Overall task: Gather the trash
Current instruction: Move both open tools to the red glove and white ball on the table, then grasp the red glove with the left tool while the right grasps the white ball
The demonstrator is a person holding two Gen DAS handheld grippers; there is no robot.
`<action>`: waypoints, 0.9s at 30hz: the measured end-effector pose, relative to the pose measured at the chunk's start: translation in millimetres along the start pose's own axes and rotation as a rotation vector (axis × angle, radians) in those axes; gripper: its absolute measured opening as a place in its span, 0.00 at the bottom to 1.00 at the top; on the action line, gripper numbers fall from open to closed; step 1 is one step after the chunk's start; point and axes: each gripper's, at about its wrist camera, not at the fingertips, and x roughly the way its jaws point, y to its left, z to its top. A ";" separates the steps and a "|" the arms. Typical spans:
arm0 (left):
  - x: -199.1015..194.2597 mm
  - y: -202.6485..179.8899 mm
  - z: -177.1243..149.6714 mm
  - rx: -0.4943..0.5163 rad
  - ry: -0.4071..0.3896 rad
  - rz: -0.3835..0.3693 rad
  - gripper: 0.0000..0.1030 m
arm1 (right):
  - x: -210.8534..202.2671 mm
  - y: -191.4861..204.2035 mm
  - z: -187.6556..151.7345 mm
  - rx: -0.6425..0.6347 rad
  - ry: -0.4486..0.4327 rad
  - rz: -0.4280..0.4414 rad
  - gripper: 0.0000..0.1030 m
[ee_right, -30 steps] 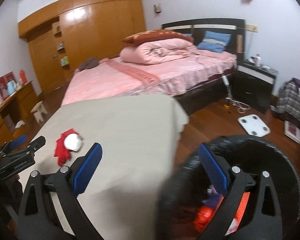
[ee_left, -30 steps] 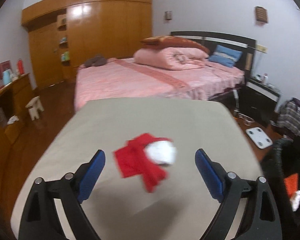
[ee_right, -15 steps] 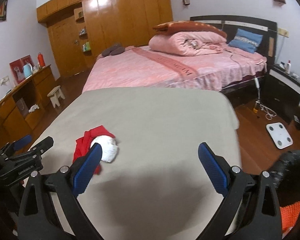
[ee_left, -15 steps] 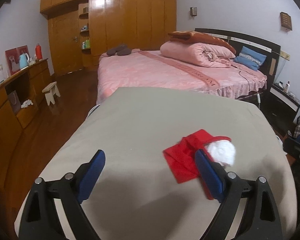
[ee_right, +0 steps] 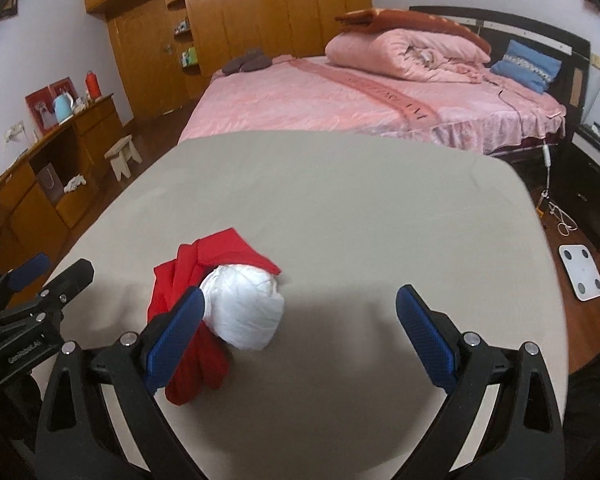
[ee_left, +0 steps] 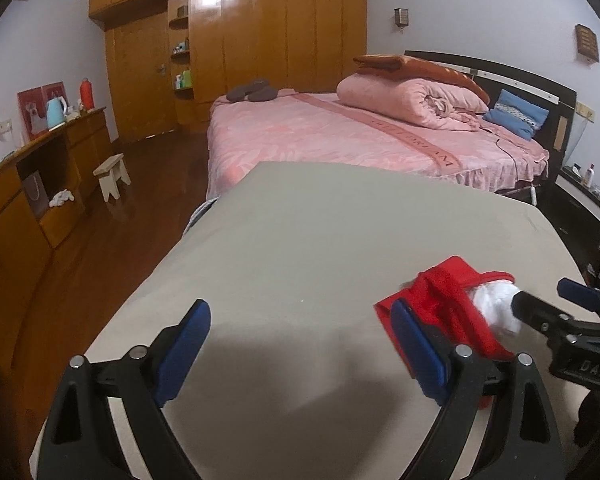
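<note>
Left wrist view: beige table (ee_left: pixel 300 232), both grippers.
Left gripper (ee_left: pixel 300 344) gapes wide, empty; red cloth (ee_left: pixel 444 300) with white wad (ee_left: pixel 496 304) (crumpled) behind its right finger; right gripper (ee_left: pixel 548 300) touches the wad.

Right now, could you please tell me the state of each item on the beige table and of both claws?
White crumpled paper ball: loose, resting against the red wrapper, ungripped.
Red crumpled plastic wrapper: flattened and folded, lying on the table.
Left claw: open, empty, wrapper beside its right finger.
Right claw: open, empty, ball just inside its left finger.
Beige cloth-covered table: bears both pieces.
</note>
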 end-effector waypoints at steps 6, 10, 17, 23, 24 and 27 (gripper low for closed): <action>4.0 7.7 -2.4 -0.010 0.008 0.010 0.87 | 18.7 15.0 -3.3 -0.025 0.065 0.050 0.74; 5.6 9.2 -1.7 -0.015 0.012 0.011 0.87 | 20.2 21.1 -4.2 -0.033 0.085 0.122 0.45; 5.2 3.9 -1.1 -0.006 0.015 -0.004 0.87 | 1.6 20.1 -4.1 -0.035 0.064 0.164 0.30; 6.9 -17.3 1.5 0.009 0.018 -0.051 0.87 | -15.6 -0.6 -3.2 -0.012 0.036 0.113 0.30; 7.1 -21.9 1.2 0.014 0.019 -0.060 0.87 | -17.8 -7.0 -4.6 -0.001 0.036 0.102 0.30; 10.9 -40.1 1.3 0.034 0.029 -0.091 0.87 | -22.5 -24.0 -9.0 0.024 0.034 0.065 0.30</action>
